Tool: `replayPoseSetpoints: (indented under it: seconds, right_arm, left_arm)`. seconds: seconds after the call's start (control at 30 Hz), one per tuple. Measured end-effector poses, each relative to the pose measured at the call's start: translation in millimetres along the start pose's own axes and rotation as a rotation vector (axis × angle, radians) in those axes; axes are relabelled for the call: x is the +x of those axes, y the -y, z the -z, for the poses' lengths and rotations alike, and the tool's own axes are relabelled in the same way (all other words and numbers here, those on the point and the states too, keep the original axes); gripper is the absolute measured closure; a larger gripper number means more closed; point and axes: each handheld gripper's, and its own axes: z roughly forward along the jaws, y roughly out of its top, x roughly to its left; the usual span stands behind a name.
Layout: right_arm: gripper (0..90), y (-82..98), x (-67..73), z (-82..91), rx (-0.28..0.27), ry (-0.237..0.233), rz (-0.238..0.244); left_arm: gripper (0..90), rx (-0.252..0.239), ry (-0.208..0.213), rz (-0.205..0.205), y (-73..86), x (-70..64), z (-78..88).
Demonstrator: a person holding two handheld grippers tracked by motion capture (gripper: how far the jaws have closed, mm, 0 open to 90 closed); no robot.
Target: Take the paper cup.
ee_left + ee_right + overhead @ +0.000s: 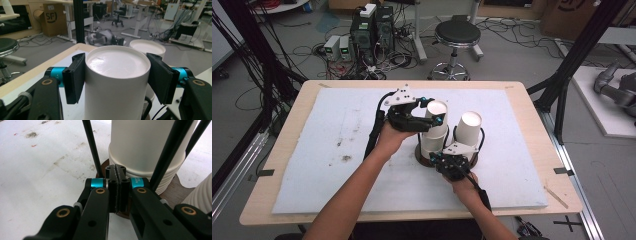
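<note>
Two stacks of upside-down white paper cups stand in a black wire holder (482, 141) on a brown base (419, 157) at mid-table. My left gripper (433, 111) is shut on the top cup (437, 106) of the left stack (432, 142), held a little raised. In the left gripper view the black pads (75, 77) press on both sides of that cup (117, 82); the right stack (147, 47) stands behind. My right gripper (438, 159) is shut with nothing between its jaws. Its tips (117, 177) sit low at the brown base (172, 192), in front of the left stack (147, 145) and between the wire rods (91, 145).
A stained white foam mat (337, 150) covers the wooden table (532, 125). The person's forearms come in from the near edge. Beyond the far edge stand a black stool (457, 32), computer boxes (372, 30) with cables on the floor, and black frame posts at both sides.
</note>
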Motion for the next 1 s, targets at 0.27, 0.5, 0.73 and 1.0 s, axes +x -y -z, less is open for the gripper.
replayPoseSetpoints:
  seconds: [0.27, 0.5, 0.73, 1.0]
  right_arm:
    - [84.9, -0.4, -1.2, -0.5, 0.003, -0.03, 0.0]
    - [56.7, -1.6, 0.0, 0.6, 0.028, -0.131, 0.031]
    - [38.4, -9.6, -4.7, 14.6, 0.007, -0.286, 0.046]
    - [29.2, -13.1, -7.3, 35.7, -0.084, -0.362, 0.125]
  left_arm:
    - [35.1, -0.032, 0.018, 0.032, -14.0, 0.6, 9.9]
    - [35.1, -0.047, 0.036, 0.03, -29.6, -4.7, 32.8]
    - [35.2, -0.04, 0.038, 0.028, -28.6, -6.0, 64.3]
    - [35.2, -0.026, 0.009, 0.016, -10.3, -6.9, 92.4]
